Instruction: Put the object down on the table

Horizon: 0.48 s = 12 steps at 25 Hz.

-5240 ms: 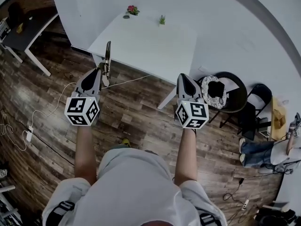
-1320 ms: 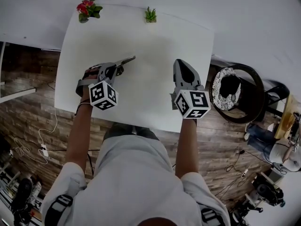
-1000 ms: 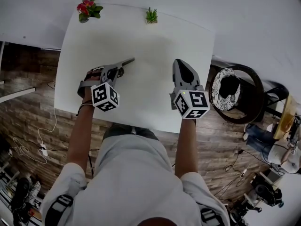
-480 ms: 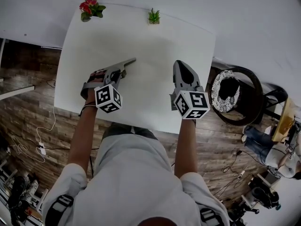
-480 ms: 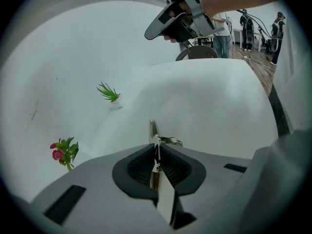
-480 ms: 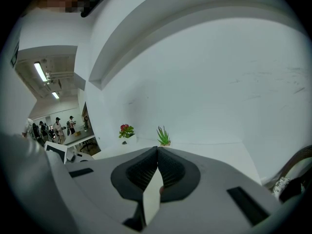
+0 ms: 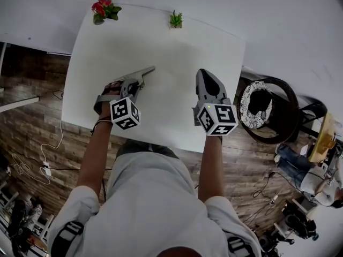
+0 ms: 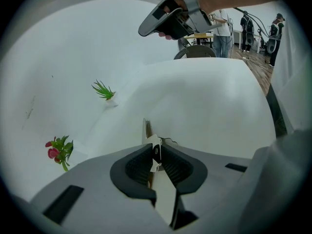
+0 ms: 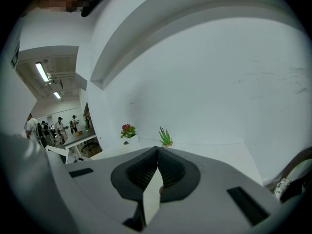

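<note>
My left gripper [image 7: 132, 84] is shut on a thin, flat, blade-like object [image 7: 143, 72] that sticks out past the jaws, pointing right and away over the white table [image 7: 161, 42]. In the left gripper view the object [image 8: 146, 128] shows edge-on between the closed pads of that gripper [image 8: 155, 149], low over the tabletop; whether it touches the surface I cannot tell. My right gripper [image 7: 203, 75] hovers over the table's right half, shut with nothing in it. Its pads meet in the right gripper view [image 9: 157, 151]. The right gripper [image 8: 173, 18] also appears high in the left gripper view.
A red-flowered plant [image 7: 104, 8] and a small green plant [image 7: 175, 19] stand along the table's far edge by the wall. A dark round chair with a patterned cushion [image 7: 262, 103] stands right of the table. A cable [image 7: 37, 154] lies on the wooden floor at left.
Since 5.2 s ago the person has come up to the table and both grippers are over it. In the last second the left gripper drifted slightly right, still holding the object.
</note>
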Motion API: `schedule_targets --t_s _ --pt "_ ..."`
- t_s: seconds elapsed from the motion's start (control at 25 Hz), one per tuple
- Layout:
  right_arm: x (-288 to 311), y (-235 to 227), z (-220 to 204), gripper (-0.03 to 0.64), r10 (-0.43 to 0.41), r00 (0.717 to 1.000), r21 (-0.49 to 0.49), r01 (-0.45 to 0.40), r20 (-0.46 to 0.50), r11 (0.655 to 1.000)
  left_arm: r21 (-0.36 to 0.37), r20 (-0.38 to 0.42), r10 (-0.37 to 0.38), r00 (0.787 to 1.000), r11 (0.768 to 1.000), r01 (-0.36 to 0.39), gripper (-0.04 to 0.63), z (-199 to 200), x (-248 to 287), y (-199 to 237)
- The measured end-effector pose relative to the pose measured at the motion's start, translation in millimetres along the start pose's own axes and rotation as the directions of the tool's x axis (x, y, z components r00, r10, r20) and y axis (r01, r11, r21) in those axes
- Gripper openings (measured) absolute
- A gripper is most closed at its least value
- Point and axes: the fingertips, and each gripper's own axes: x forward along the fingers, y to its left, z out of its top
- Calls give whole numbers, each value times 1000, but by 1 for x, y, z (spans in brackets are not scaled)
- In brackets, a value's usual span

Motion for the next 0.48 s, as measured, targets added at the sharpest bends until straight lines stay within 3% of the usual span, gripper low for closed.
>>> schedule_targets --t_s 0.48 --pt "-9 4 7 9 3 1000 -13 -3 12 1000 -9 -29 -12 999 1000 12 74 -3 1 -8"
